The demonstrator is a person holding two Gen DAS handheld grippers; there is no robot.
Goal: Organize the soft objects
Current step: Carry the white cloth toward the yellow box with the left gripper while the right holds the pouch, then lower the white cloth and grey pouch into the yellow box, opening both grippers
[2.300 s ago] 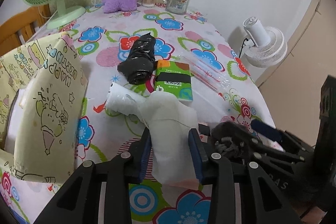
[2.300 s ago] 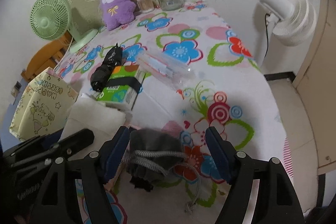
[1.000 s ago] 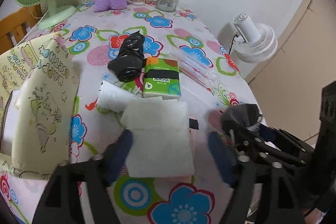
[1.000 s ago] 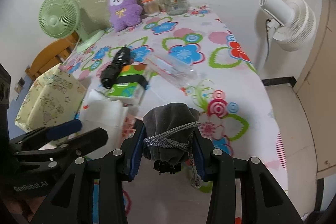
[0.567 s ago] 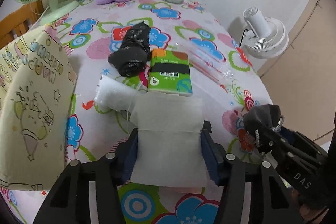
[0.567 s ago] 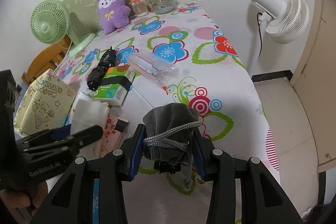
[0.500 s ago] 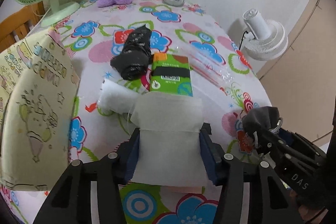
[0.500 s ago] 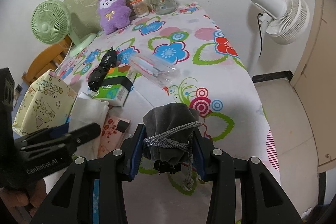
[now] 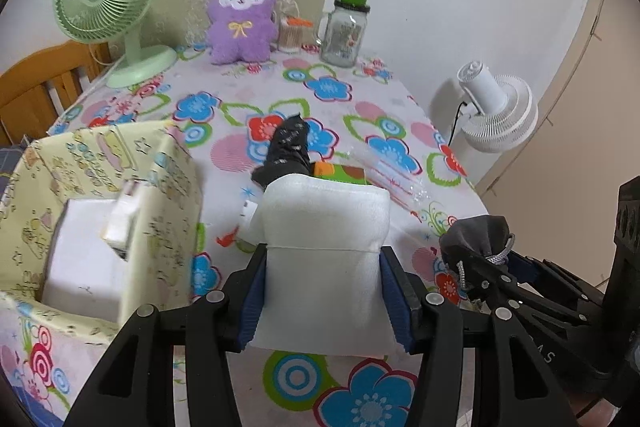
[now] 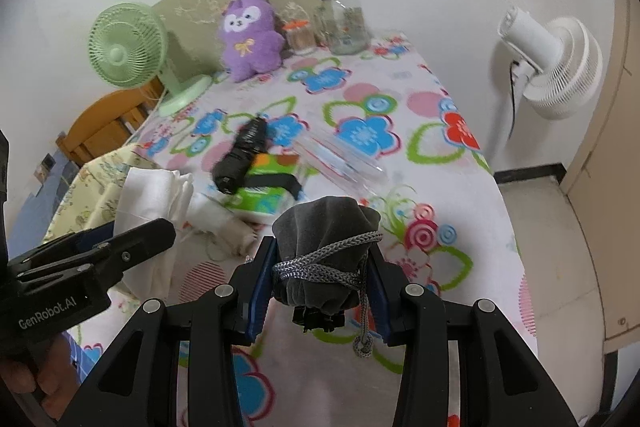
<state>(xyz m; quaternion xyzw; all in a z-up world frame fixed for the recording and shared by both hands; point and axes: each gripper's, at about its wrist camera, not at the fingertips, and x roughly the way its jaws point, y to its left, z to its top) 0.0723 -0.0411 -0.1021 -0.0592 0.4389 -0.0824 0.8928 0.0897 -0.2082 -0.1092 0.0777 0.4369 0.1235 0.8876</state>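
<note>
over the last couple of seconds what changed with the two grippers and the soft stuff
The right gripper closed on the grey drawstring pouch and lifted it off the tablecloth. The left gripper let go of the white foam sheet, re-gripped it across its width and raised it, so it now droops forward. The black bag roll, green tissue pack, purple plush and yellow gift bag stayed put.

Left tongs [image 9: 323, 291] clamped, right tongs [image 10: 320, 291] clamped — both seemingly raised, side by side
</note>
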